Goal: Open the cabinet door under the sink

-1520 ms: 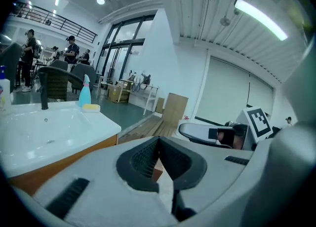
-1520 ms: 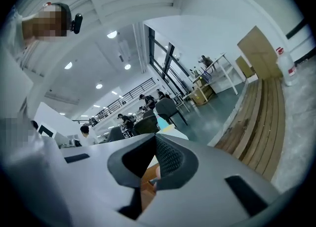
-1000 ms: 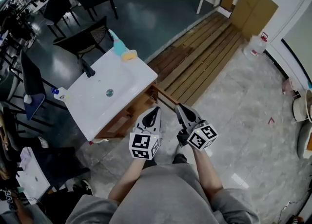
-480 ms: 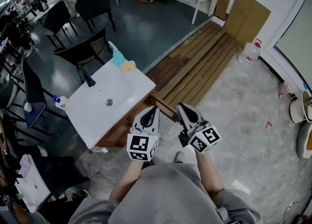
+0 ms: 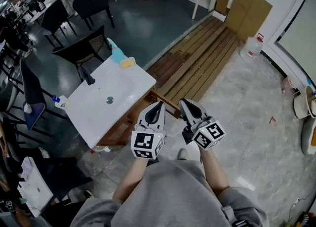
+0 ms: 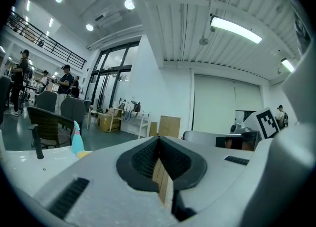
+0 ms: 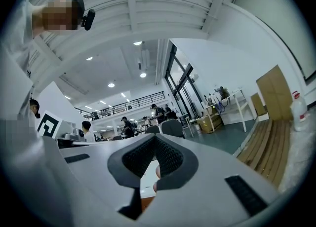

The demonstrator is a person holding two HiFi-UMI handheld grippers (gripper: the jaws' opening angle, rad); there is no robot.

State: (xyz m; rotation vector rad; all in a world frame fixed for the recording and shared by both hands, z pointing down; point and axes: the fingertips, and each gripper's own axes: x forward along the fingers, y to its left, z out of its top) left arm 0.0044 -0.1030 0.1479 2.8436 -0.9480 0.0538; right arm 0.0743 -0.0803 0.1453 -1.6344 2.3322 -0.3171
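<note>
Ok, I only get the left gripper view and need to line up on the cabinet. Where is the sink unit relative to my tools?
Observer: In the head view the white sink top lies ahead and to the left of both tools. The left tool hovers off its near-right corner, touching nothing.
Operator: And the cabinet itself?
Observer: The wooden cabinet front shows below the top's near edge. From above I can't tell whether a door is ajar.
Operator: What about the right tool?
Observer: The right tool is level with the left one, just to its right. Its own view shows the jaws together with nothing held.
</note>
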